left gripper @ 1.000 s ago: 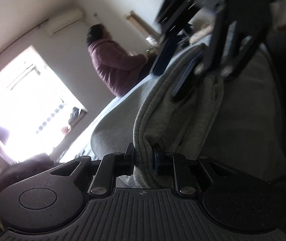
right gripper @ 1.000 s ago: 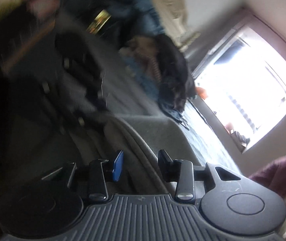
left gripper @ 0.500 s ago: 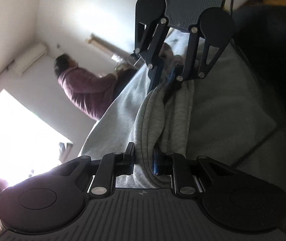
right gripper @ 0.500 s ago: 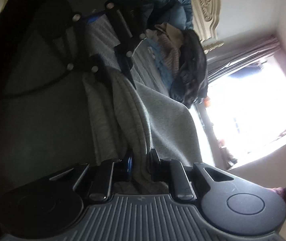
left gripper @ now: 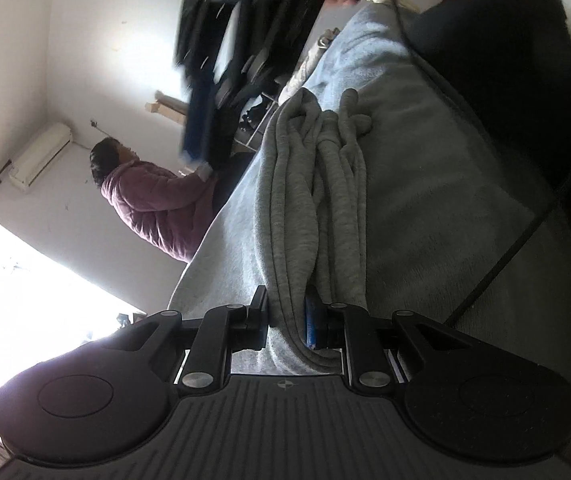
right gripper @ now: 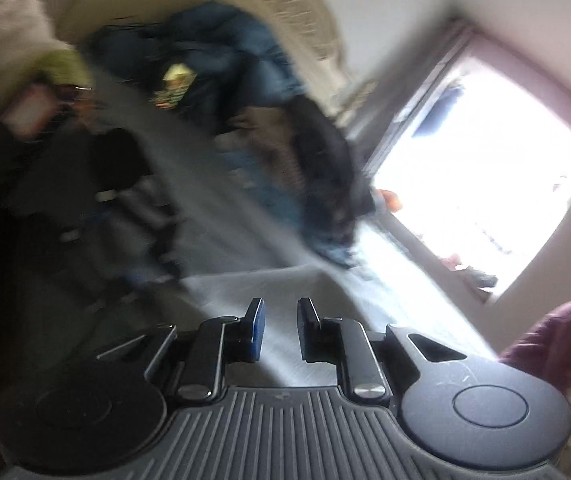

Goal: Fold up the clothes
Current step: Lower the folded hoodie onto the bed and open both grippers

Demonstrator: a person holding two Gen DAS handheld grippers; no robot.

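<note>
A grey sweatshirt-like garment [left gripper: 305, 184] lies bunched in long folds on the pale grey bed cover [left gripper: 425, 184]. My left gripper [left gripper: 285, 304] is shut on its near edge, with the fabric pinched between the pads. The garment's far end rests free on the cover. My right gripper [left gripper: 221, 60] appears there only as a dark blur above and beyond that far end, clear of the cloth. In the right wrist view, which is blurred, the right gripper [right gripper: 281, 312] has its jaws a narrow gap apart with nothing between them, and only the pale cover [right gripper: 285, 280] shows beyond.
A person in a maroon jacket [left gripper: 153, 208] stands past the bed's far side, near a bright window [left gripper: 25, 288]. A heap of blue and dark clothes [right gripper: 253, 72] lies by the headboard. A black cable [left gripper: 505, 256] crosses the cover on the right.
The right gripper, shut on the garment's far end half a second ago, has let go and swung up and away. That end now lies bunched on the cover. The left grip is unchanged.
</note>
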